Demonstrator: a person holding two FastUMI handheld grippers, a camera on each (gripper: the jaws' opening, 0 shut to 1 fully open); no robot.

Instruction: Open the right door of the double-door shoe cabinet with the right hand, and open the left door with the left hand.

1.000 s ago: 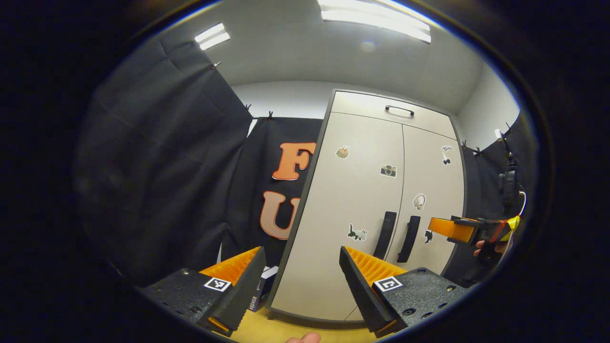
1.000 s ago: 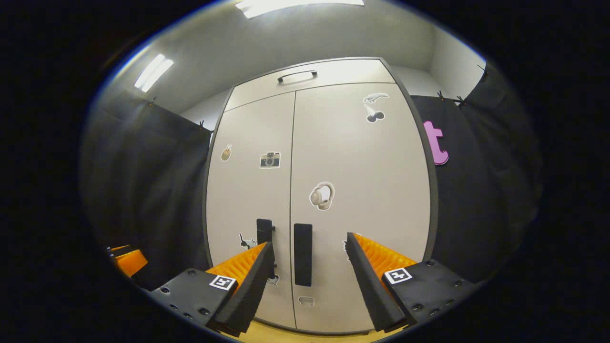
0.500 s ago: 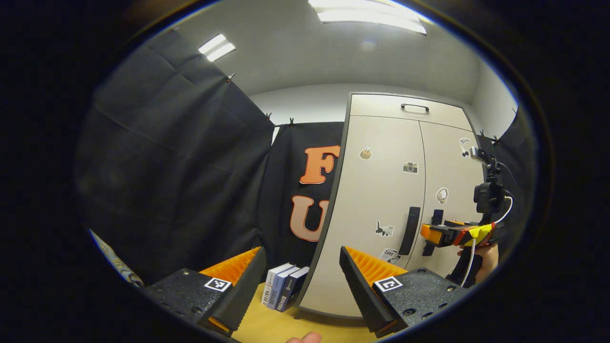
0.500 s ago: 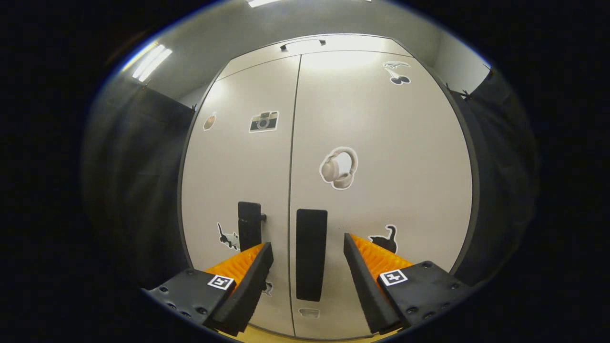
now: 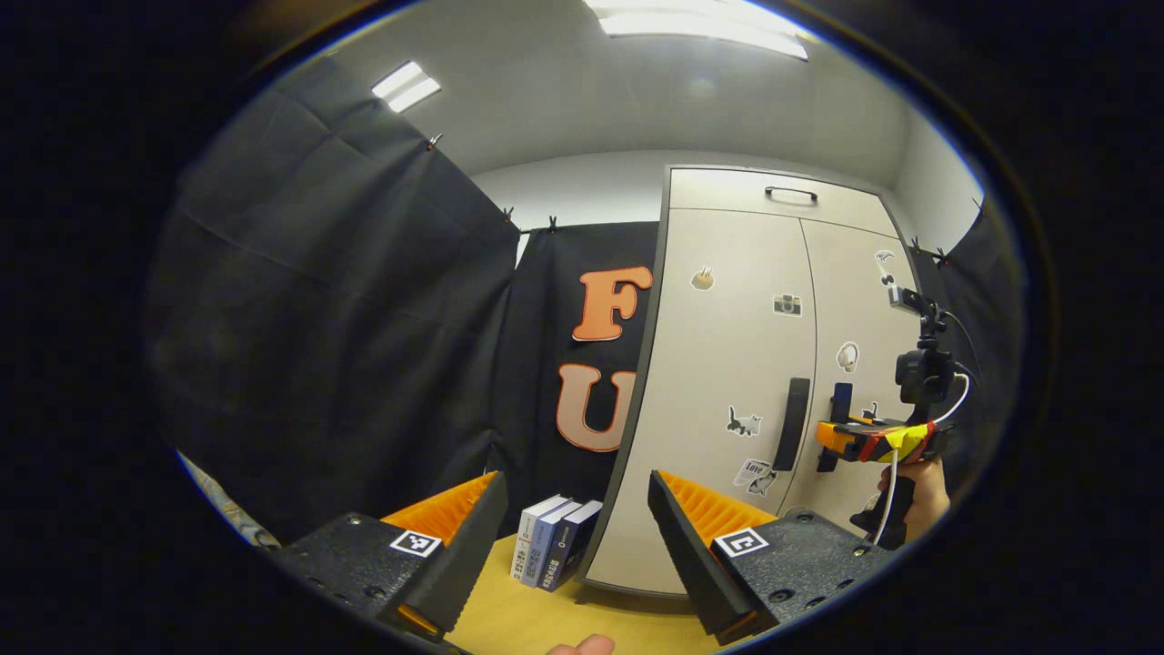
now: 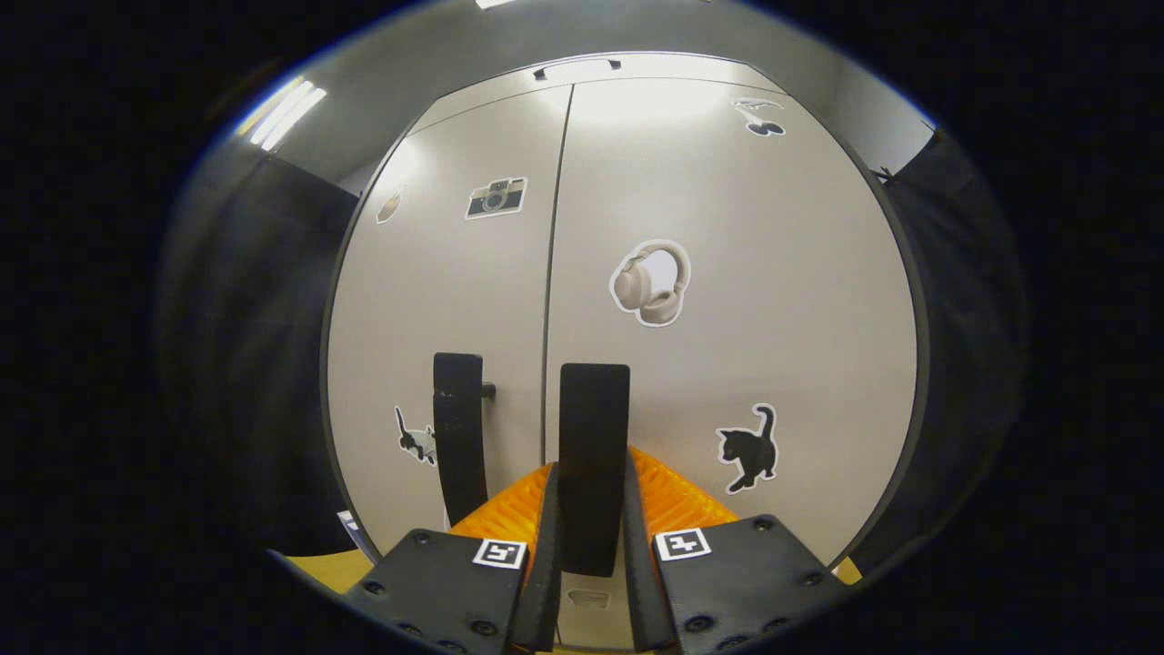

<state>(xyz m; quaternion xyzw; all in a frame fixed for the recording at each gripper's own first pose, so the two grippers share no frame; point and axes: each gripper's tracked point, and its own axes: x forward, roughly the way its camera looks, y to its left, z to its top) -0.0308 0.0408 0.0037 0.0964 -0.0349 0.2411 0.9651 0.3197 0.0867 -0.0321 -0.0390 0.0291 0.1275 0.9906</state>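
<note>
right gripper (image 6: 589, 537): nearest item in the right gripper view, its two fingers drawn in against either side of the right door handle (image 6: 593, 464), a dark upright bar just right of the centre seam of the shoe cabinet (image 6: 818, 300); grip judged made, pull not yet begun. left gripper (image 5: 573, 537): nearest item in the left gripper view, fingers spread wide with nothing between them, held well back from the cabinet and off to its left side, over a wooden surface (image 5: 527, 619). books (image 5: 550, 544): a few, standing upright on that surface just left of the cabinet's lower left corner. left door handle (image 6: 457, 437): dark upright bar just left of the centre seam, untouched. right door (image 6: 727, 273) and left door (image 6: 436, 273): both flush with the cabinet front, seam narrow and even, so neither reads as opened. stickers: camera, headphones, cats and others scattered across both door fronts. top drawer handle (image 6: 577, 65): above the doors, not part of the job. status, judged: first step (right door) at the grasp stage; remaining are the swing of the right door, then the left gripper's approach to, grasp of and pull on the left handle.
</note>
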